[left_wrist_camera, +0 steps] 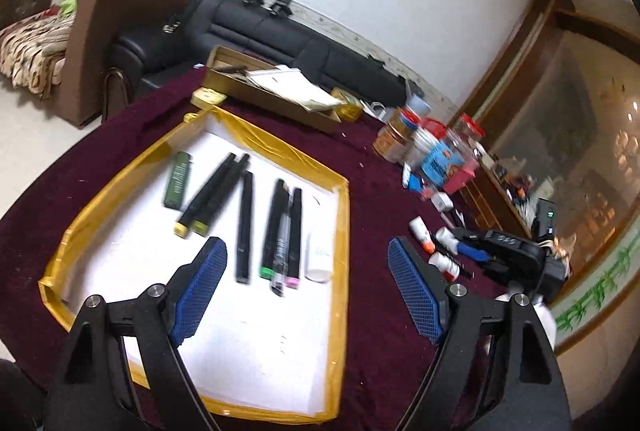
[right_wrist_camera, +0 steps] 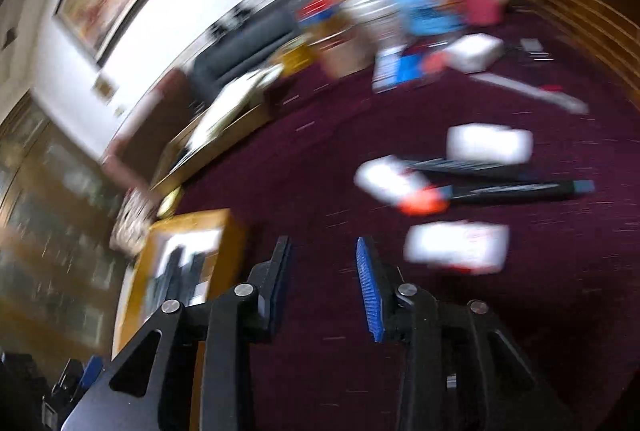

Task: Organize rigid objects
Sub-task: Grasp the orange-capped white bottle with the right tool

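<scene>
A white tray with a gold taped rim (left_wrist_camera: 343, 231) lies on the maroon tablecloth (left_wrist_camera: 368, 167). In it lie a green lighter (left_wrist_camera: 177, 179), several black markers (left_wrist_camera: 245, 227) and a white tube (left_wrist_camera: 320, 251). My left gripper (left_wrist_camera: 306, 255) is open and empty, above the tray's near part. The other gripper (left_wrist_camera: 516, 251) shows at right over small white bottles (left_wrist_camera: 444, 263). The right wrist view is blurred: my right gripper (right_wrist_camera: 322, 251) is open and empty above the cloth, with white bottles (right_wrist_camera: 456, 245) and black markers (right_wrist_camera: 516, 191) ahead to the right and the tray (right_wrist_camera: 224, 223) at left.
A cardboard box with papers (left_wrist_camera: 272, 91) stands behind the tray. A cluster of jars, cans and boxes (left_wrist_camera: 432, 147) stands at the back right. A black sofa (left_wrist_camera: 280, 31) is beyond the table. A wooden cabinet (left_wrist_camera: 520, 111) is at right.
</scene>
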